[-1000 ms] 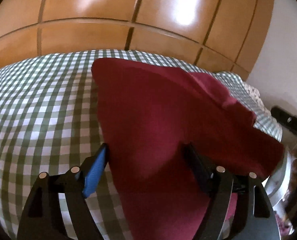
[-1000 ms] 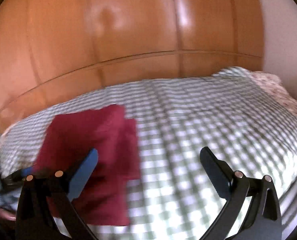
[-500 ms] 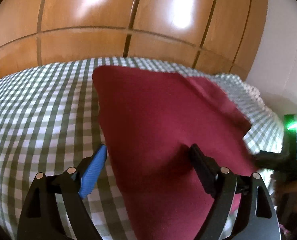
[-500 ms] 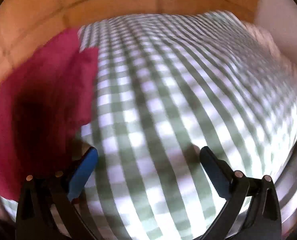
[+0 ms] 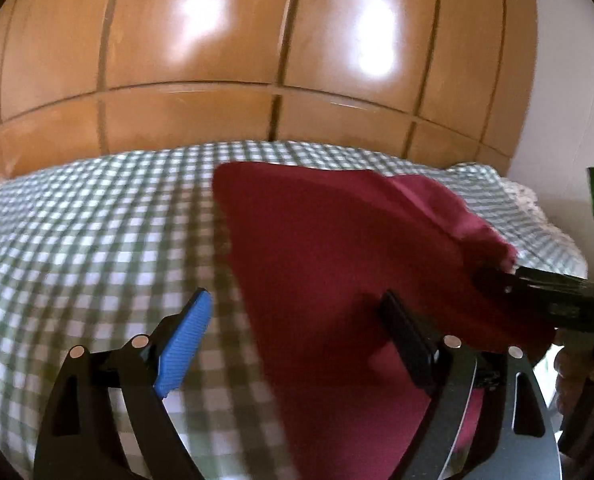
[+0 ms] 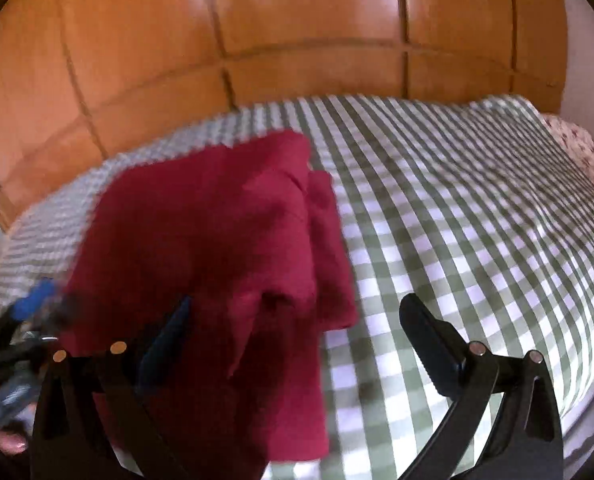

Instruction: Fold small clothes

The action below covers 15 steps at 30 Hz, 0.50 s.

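Observation:
A dark red garment (image 5: 337, 264) lies partly folded on the green-and-white checked bedcover (image 5: 97, 240). My left gripper (image 5: 297, 320) hovers over its near left edge, and its jaws are opening. The cloth edge runs between the blue pad (image 5: 185, 340) and the black finger without either one pressing it. In the right wrist view the red garment (image 6: 217, 240) has a rumpled fold at its right side. My right gripper (image 6: 297, 332) stands open across that side, one finger over the cloth and one over the bedcover (image 6: 477, 220). The right gripper (image 5: 537, 296) also enters the left wrist view from the right.
Glossy wooden wardrobe panels (image 5: 257, 40) rise just behind the bed. A floral fabric (image 6: 577, 148) lies at the bed's far right corner beside a white wall. A person's hand (image 5: 573, 364) shows at the right edge, and the left gripper (image 6: 37, 300) at the left.
The right gripper swung from the bare checked cover back left and down to the garment's right side, coming into the left wrist view. The left fingers spread slightly wider.

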{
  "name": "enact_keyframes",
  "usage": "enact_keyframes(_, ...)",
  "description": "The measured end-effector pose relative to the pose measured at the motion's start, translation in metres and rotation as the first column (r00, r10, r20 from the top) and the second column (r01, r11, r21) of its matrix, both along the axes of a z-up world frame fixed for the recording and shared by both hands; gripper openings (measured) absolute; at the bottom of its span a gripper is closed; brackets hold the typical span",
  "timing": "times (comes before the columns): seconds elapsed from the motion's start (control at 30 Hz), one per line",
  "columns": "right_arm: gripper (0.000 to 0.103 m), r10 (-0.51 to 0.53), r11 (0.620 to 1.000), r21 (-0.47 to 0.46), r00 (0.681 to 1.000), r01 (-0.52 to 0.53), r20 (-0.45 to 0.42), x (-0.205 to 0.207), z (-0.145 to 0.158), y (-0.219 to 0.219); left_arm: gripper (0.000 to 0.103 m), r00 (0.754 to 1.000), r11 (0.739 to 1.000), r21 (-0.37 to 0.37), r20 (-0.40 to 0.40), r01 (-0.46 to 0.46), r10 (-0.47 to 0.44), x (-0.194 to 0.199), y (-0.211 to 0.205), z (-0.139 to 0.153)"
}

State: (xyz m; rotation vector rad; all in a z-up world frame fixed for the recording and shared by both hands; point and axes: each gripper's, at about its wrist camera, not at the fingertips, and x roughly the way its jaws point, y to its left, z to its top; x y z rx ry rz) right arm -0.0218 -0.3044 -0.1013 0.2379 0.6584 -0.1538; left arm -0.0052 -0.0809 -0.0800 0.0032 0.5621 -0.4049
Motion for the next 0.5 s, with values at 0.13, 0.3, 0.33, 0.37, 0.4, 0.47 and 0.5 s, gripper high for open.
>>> enact_keyframes(0.13, 0.101, -0.077, 0.997, -0.029, 0.997, 0.076, -0.028, 0.011, -0.011, -0.037, 0.09, 0.997, 0.999, -0.009, -0.05, 0.053, -0.053, 0.003, -0.003, -0.008)
enact_keyframes(0.3, 0.101, -0.091, 0.995, -0.048, 0.996, 0.09, -0.023, 0.003, -0.024, -0.049, 0.09, 0.988, 0.989, 0.04, -0.071, 0.141, -0.138, -0.004, -0.022, -0.02)
enact_keyframes(0.33, 0.101, -0.085, 0.996, -0.043, 0.996, 0.084, -0.015, 0.003, -0.028, -0.047, 0.09, 0.986, 0.989, 0.041, -0.09, 0.145, -0.141, -0.002, -0.023, -0.024)
enact_keyframes(0.37, 0.101, -0.079, 0.996, -0.032, 0.997, 0.079, -0.01, 0.002, -0.029, -0.047, 0.09, 0.983, 0.988, 0.038, -0.112, 0.148, -0.143, 0.001, -0.023, -0.027)
enact_keyframes(0.4, 0.101, -0.074, 0.997, -0.002, 0.997, 0.074, -0.004, 0.006, -0.028, -0.049, 0.09, 0.982, 0.989, 0.028, -0.126, 0.146, -0.142, 0.002, -0.022, -0.029)
enact_keyframes(0.47, 0.101, -0.075, 0.993, 0.093, 0.997, 0.074, 0.002, 0.001, -0.021, -0.052, 0.091, 0.98, 0.99, -0.007, -0.142, 0.138, -0.137, 0.004, -0.016, -0.029)
enact_keyframes(0.5, 0.101, -0.072, 0.99, 0.126, 0.997, 0.069, 0.025, -0.003, -0.011, -0.053, 0.092, 0.98, 0.991, -0.013, -0.149, 0.131, -0.132, 0.005, -0.014, -0.029)
